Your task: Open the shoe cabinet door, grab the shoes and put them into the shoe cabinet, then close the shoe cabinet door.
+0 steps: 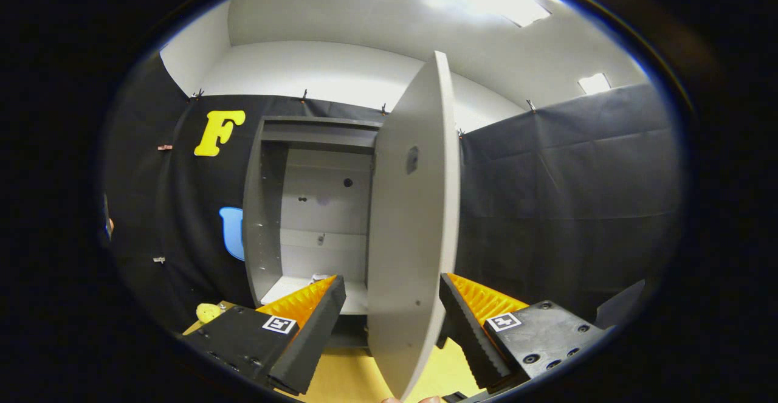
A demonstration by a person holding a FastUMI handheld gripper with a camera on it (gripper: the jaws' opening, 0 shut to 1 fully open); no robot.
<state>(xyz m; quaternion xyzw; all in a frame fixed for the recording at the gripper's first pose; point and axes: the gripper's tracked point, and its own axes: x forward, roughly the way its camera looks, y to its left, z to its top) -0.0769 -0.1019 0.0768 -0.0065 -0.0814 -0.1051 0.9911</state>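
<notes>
Standing ajar, the grey cabinet door (413, 220) sits between the gripper (392, 306) fingers, spread wide w/ no contact; cabinet (316, 208) beyond, possibly a shoe (317, 279) inside.

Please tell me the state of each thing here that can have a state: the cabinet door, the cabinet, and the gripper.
shoe cabinet door: swung open, standing between the gripper's two fingers.
shoe cabinet: open; something small and pale lies on its bottom shelf, too hidden to identify.
gripper: fingers spread apart on either side of the door edge; no clear press on it.
</notes>
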